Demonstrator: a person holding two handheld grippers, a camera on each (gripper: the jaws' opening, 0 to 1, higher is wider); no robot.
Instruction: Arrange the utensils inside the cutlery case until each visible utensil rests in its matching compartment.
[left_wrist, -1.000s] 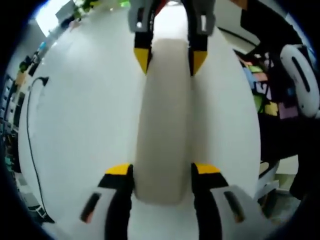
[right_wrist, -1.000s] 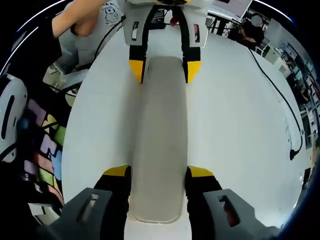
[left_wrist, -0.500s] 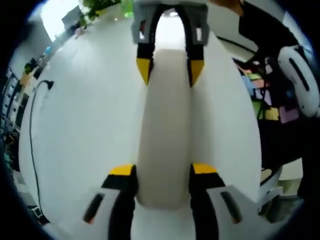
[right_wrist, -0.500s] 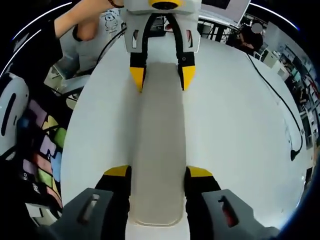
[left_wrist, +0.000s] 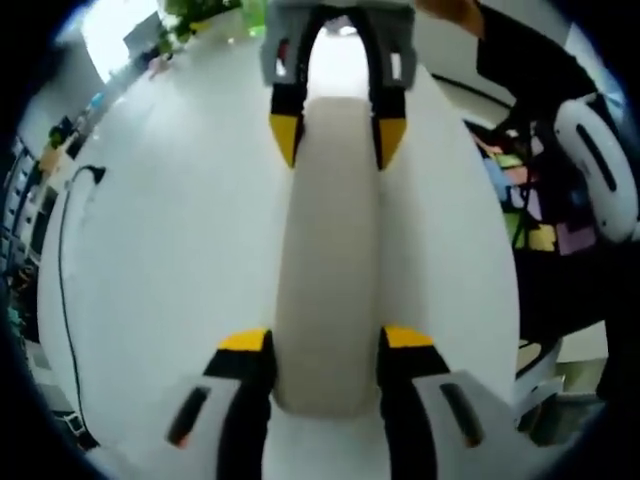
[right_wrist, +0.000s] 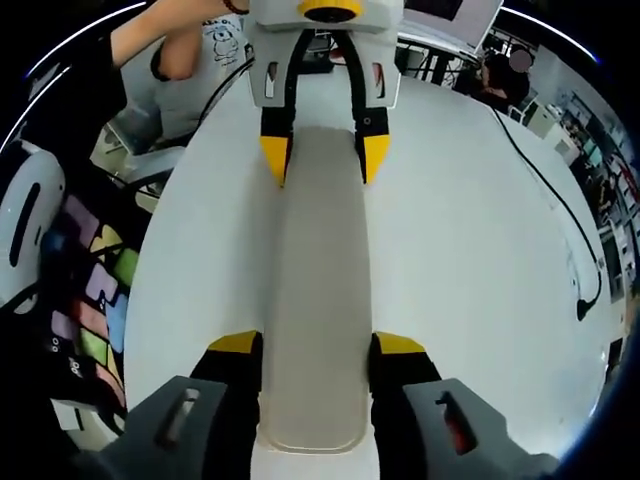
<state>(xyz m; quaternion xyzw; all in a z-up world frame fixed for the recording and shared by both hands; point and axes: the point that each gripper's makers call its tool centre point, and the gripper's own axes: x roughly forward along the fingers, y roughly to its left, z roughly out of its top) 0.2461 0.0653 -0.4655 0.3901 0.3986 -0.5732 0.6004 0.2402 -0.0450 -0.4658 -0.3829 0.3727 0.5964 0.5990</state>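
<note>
Gripping closed cutlery case (left_wrist: 328, 250) at both ends: your left gripper (left_wrist: 327, 345) and right gripper (right_wrist: 318, 350) clamped it, resting lengthwise on white table (left_wrist: 170, 260). Utensils hidden; sorting apparently not started.

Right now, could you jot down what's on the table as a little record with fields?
case: long closed beige cutlery case lying on the table
left gripper: jaws around one end of the case
right gripper: jaws around the opposite end
table: white, round-edged
cable: black, trailing across the table
utensils: hidden, cannot tell
</note>
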